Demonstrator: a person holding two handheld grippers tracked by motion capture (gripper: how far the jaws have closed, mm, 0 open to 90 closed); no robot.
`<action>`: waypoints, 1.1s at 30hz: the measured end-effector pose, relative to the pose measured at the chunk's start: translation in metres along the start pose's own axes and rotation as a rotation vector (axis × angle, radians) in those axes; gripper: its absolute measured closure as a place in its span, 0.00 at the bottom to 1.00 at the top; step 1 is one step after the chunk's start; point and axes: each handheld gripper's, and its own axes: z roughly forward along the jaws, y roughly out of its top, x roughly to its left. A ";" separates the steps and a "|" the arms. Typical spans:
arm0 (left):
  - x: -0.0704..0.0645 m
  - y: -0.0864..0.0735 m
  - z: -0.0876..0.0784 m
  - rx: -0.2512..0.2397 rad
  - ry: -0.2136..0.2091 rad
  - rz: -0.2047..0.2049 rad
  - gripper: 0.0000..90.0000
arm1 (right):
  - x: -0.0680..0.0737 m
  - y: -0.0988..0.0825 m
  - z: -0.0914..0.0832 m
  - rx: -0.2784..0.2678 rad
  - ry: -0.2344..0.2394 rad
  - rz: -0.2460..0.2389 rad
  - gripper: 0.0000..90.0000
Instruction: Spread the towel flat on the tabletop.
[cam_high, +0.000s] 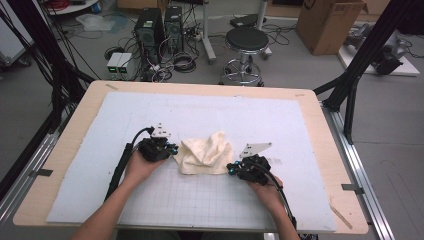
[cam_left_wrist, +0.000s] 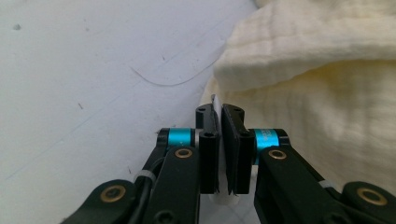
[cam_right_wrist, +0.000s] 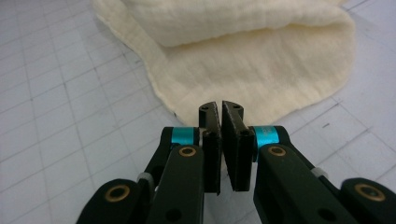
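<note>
- A cream cloth (cam_high: 206, 154) lies crumpled near the middle of the surface (cam_high: 65, 150), on the pale blue gridded mat (cam_high: 200, 195) that covers most of it.
- In the high view the left claw (cam_high: 174, 149) sits at the cloth's left edge and the right claw (cam_high: 231, 169) at its lower right corner, each held in a hand (cam_high: 139, 167) that comes in from the bottom.
- That view gives the layout (both claws low on the mat, the cloth between them) but is too small to show the jaws.
- The left gripper view shows them: the left claw (cam_left_wrist: 220, 122) is pressed together at the cloth (cam_left_wrist: 317, 93) edge, with a thin pale sliver, apparently the hem, caught between the pads.
- The same view shows a soft fold of cloth lying on top of a flatter layer, and bare mat (cam_left_wrist: 93, 93) to the side.
- The right gripper view shows the right claw (cam_right_wrist: 220, 120) pressed together too, its tips at the near hem of the cloth (cam_right_wrist: 252, 70), and pale fabric shows between the jaws lower down, so it pinches the hem.
- It also shows the mat's grid lines (cam_right_wrist: 70, 93) clearly and a rolled fold along the cloth's far side.
- The high view alone takes in the room: a black stool (cam_high: 246, 41), computer towers (cam_high: 160, 27) and a cardboard box (cam_high: 327, 22) on the floor beyond the surface.
</note>
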 end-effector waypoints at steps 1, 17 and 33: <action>-0.001 -0.001 -0.003 0.000 -0.004 -0.003 0.94 | 0.000 0.000 0.000 0.000 0.000 0.000 0.96; -0.026 -0.047 -0.066 -0.082 -0.020 -0.002 0.95 | 0.040 -0.005 -0.034 -0.010 0.007 -0.116 0.96; -0.059 -0.084 -0.104 -0.113 -0.036 -0.001 0.95 | 0.067 -0.026 -0.069 -0.057 0.031 -0.133 0.96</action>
